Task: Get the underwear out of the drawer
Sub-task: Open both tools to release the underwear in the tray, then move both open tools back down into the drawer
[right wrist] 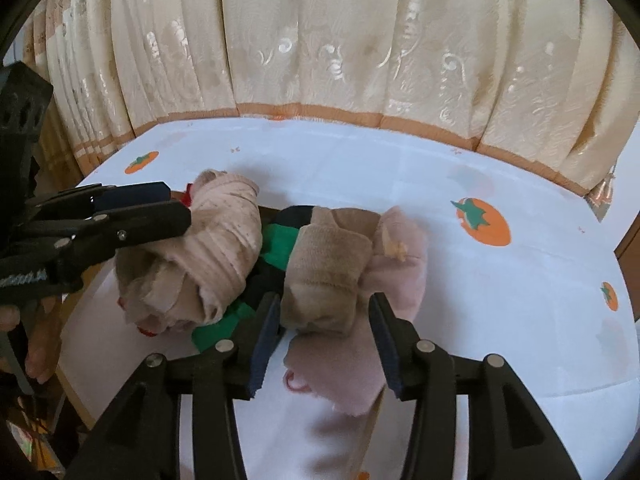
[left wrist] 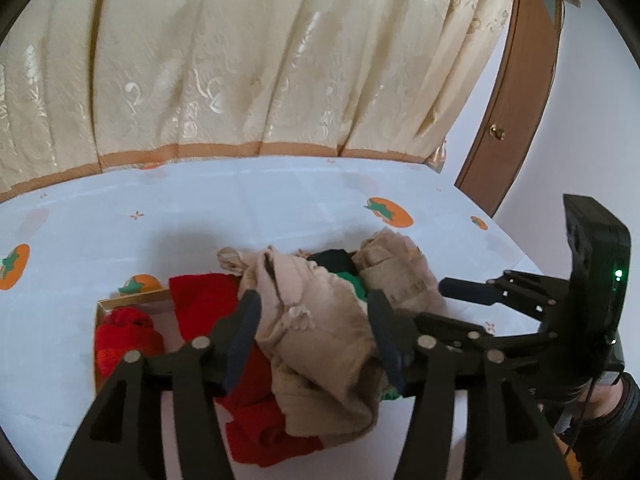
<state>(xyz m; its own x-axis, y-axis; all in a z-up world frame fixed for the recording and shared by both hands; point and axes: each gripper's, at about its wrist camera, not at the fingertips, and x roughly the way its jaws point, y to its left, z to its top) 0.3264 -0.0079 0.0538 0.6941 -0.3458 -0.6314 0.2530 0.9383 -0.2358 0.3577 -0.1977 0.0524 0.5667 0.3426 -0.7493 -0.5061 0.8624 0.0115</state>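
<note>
A shallow wooden drawer box (left wrist: 132, 300) lies on a white tablecloth, heaped with underwear. In the left wrist view my left gripper (left wrist: 316, 312) is open, its fingers on either side of a beige garment (left wrist: 316, 320) that lies over red pieces (left wrist: 208, 300). In the right wrist view my right gripper (right wrist: 326, 316) is open around a rolled tan piece (right wrist: 324, 276) resting on a pink garment (right wrist: 396, 268). A green and black piece (right wrist: 280, 244) lies between the piles. The left gripper (right wrist: 168, 208) shows at the left, against a rolled beige piece (right wrist: 216, 248).
The white tablecloth (left wrist: 240, 208) carries orange persimmon prints. A cream curtain (left wrist: 240, 60) hangs along the far edge. A brown wooden door (left wrist: 508, 120) stands at the right. The right gripper (left wrist: 480, 300) shows at the right of the left wrist view.
</note>
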